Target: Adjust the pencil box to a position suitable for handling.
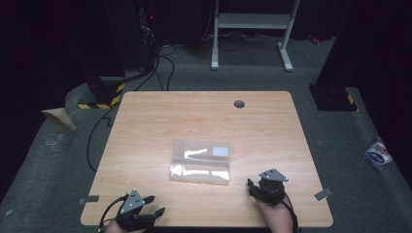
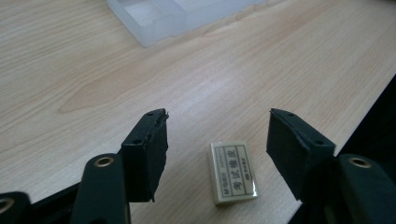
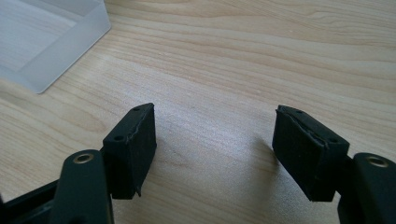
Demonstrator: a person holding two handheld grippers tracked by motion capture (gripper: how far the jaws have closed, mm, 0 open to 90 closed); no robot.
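A translucent plastic case (image 1: 200, 161) lies open in the middle of the wooden table (image 1: 204, 116). My left gripper (image 1: 156, 204) rests at the front left corner, jaws open. In the left gripper view the open gripper (image 2: 218, 121) frames a small cream eraser (image 2: 232, 171) with dark printed characters, lying flat on the wood, untouched, close to the table's edge. The case (image 2: 173, 16) sits farther ahead. My right gripper (image 1: 252, 187) sits front right of the case, open. In the right gripper view the gripper (image 3: 215, 116) has bare wood between its jaws, and a case corner (image 3: 46, 42) shows at upper left.
A dark cable hole (image 1: 239, 103) sits near the table's far edge. Grey tape tabs mark the front corners (image 1: 322, 194) (image 1: 89, 199). On the floor lie a white packet (image 1: 379, 153) at right, cables and a white desk frame (image 1: 252, 22) behind.
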